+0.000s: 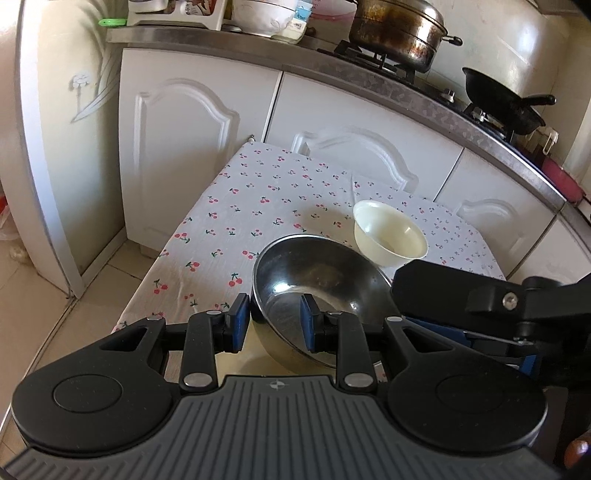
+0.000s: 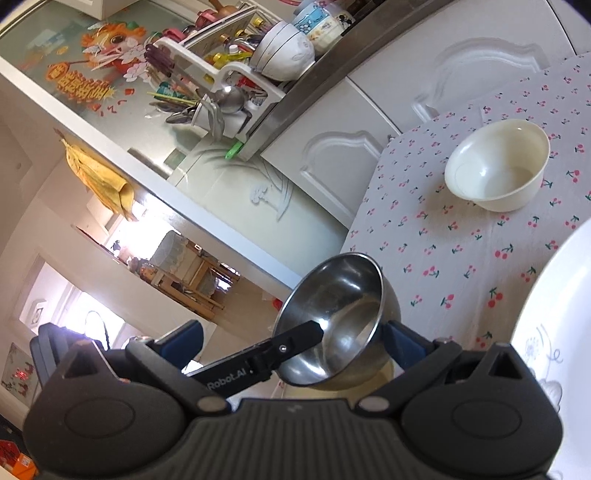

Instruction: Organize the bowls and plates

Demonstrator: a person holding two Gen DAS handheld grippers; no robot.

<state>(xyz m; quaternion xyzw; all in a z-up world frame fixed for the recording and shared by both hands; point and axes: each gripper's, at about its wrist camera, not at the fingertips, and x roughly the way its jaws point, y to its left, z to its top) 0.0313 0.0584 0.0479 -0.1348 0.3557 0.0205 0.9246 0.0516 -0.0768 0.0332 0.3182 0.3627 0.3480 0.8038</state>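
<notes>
A: Steel bowl point(image 1: 321, 291) first. It sits tilted near the bench's close edge, with the left gripper point(image 1: 274, 321) pinching its rim: one blue pad inside, one outside.

B: In the right wrist view the same steel bowl point(image 2: 340, 321) is seen from the side, and a black finger of the left gripper reaches into it. Right gripper point(image 2: 295, 345)?

A: Its jaws are spread, blue pads either side of the bowl, neither clearly touching. In the left view only part of that gripper shows, at the right edge.

B: Counts?

A: Two bowls on the cherry-print bench cloth point(image 1: 258, 206): the steel one and a cream bowl point(image 1: 389, 232) just behind it, upright. One white plate point(image 2: 554, 314), seen only in the right view and cut off by the frame.

B: Anything unclear?

A: Something pale lies under the steel bowl, mostly hidden, can't identify it. A pot point(image 1: 399, 29) and a black pan point(image 1: 506, 103) stand on the stove behind. A dish rack point(image 2: 221, 85) shows fully only in the right view.
</notes>
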